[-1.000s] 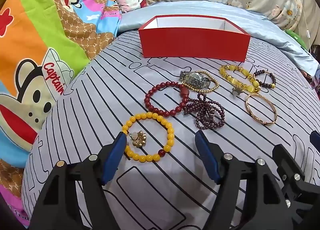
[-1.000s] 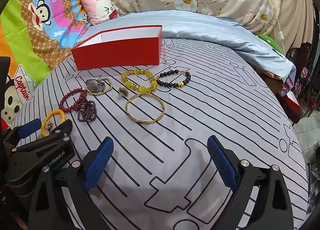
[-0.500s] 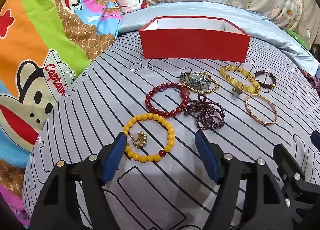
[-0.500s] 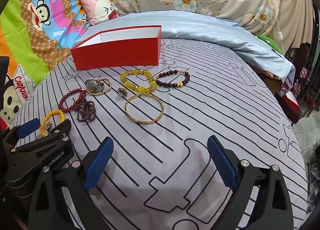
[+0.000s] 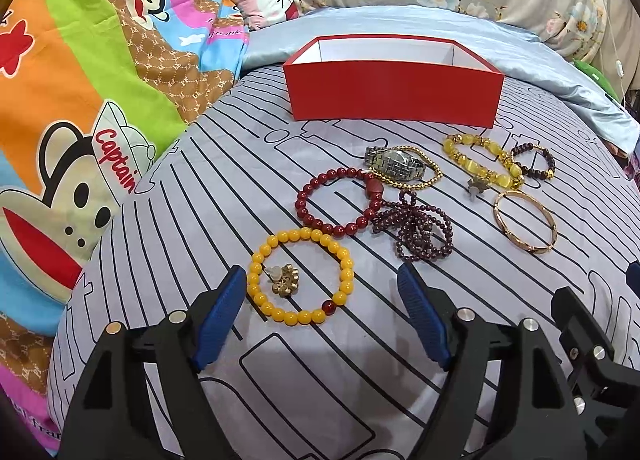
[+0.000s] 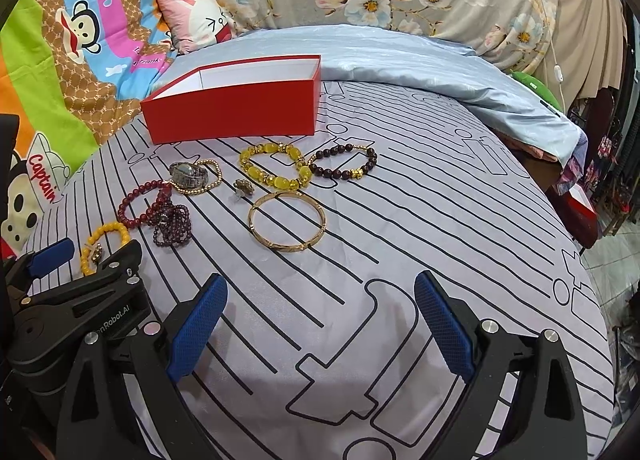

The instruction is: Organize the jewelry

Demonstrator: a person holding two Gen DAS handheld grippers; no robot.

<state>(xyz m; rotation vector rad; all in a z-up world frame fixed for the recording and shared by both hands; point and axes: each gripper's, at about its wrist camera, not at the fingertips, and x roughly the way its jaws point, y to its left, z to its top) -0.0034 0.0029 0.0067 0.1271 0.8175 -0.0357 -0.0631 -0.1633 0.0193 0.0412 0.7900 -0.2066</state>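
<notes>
Yellow beads: the yellow bead bracelet point(image 5: 301, 277) lies flat on the striped bedsheet point(image 5: 200, 196), nearest item to the left gripper point(image 5: 322, 284), with a small gold flower charm point(image 5: 283, 281) inside its loop. Left gripper spread wide, holding nothing, one pad touching or just beside the bracelet's left edge. Right gripper point(image 6: 320, 300) likewise wide and empty, over bare sheet, near side. Red box point(image 5: 394, 100) stands open at the far side; interior floor not visible. Judgement: step in hand is the first pick. Recommend pinching one arc of beads only, excluding the charm; soft bedding may sag
</notes>
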